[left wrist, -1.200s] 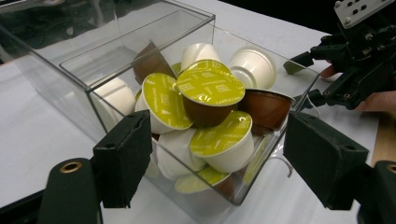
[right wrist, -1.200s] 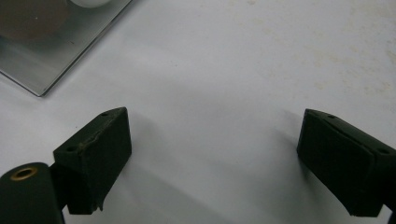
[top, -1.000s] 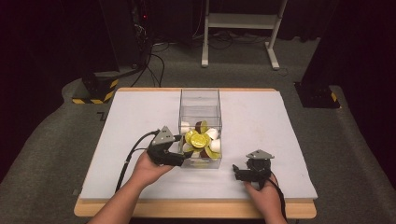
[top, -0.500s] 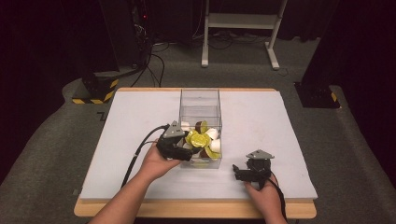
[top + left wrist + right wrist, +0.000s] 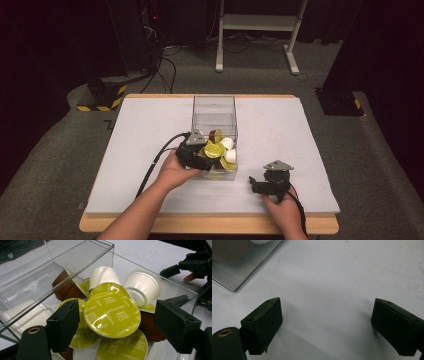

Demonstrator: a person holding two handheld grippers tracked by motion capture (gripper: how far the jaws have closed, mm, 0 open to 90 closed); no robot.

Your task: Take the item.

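Note:
A clear plastic box (image 5: 214, 111) stands mid-table with several coffee capsules piled in its near end. My left gripper (image 5: 207, 157) reaches into that pile from the box's near left. In the left gripper view it (image 5: 120, 312) is open, its jaws on either side of a green-lidded Cappuccino capsule (image 5: 112, 313) lying on top, with a gap at the right jaw. White capsules (image 5: 142, 287) and a brown one (image 5: 67, 288) lie behind it. My right gripper (image 5: 256, 184) rests low near the table's front right, open (image 5: 329, 315) over bare white tabletop.
The box's far half (image 5: 214, 107) holds no capsules. A corner of the box (image 5: 242, 265) shows at the top left of the right gripper view. The white table top (image 5: 150, 130) has free room left and right of the box. Cables trail from both grippers toward the front edge.
My left gripper has moved right and forward, from beside the box's left wall to over the capsule pile. The right gripper has stayed still.

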